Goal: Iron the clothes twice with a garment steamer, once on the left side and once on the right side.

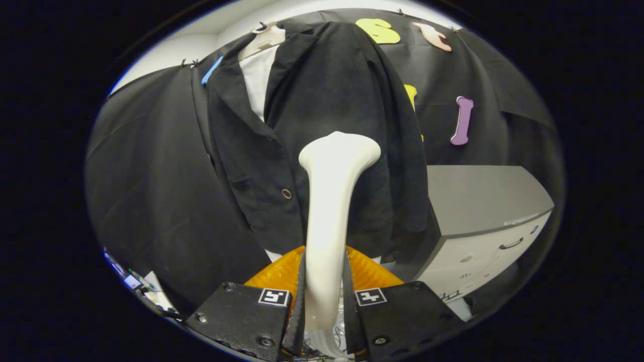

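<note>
A black jacket hangs on a white hanger over a white shirt, straight ahead of the fingers. My gripper is shut on the white garment steamer, both black fingers pressing its handle from the sides. The steamer rises upright from between the fingers, and its wide head lies against the jacket's front panel, right of the button and about mid-chest height. The jacket's lower hem sits partly hidden behind the steamer and an orange piece just beyond the fingers.
A grey cabinet with drawers stands close to the right of the jacket. Black cloth covers the wall behind and to the left. Some small cluttered items lie low at the left.
</note>
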`<state>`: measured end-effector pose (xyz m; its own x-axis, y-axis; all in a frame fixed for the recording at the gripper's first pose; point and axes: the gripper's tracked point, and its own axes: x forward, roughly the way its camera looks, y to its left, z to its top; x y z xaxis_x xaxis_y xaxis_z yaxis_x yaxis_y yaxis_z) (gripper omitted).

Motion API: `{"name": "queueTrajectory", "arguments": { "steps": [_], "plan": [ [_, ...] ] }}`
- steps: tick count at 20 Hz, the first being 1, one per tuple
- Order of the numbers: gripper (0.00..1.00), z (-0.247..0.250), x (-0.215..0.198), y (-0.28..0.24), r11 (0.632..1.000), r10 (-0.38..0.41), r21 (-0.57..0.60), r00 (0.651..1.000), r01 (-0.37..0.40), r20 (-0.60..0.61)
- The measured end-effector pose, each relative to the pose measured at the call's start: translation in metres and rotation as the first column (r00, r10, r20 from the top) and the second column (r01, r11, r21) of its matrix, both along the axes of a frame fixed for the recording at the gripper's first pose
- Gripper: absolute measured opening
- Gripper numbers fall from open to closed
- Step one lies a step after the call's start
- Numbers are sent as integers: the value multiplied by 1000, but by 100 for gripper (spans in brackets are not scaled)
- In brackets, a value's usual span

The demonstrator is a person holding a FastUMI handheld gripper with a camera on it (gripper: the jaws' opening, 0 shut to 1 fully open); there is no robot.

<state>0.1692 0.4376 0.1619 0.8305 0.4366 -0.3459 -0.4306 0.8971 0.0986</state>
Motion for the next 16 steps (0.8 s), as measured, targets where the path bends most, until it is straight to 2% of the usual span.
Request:
{"name": "queueTrajectory", "arguments": {
  "steps": [16],
  "plan": [
    [34, -85, -8, 7, 999, 4, -52, 992, -11, -130]
  ]
}}
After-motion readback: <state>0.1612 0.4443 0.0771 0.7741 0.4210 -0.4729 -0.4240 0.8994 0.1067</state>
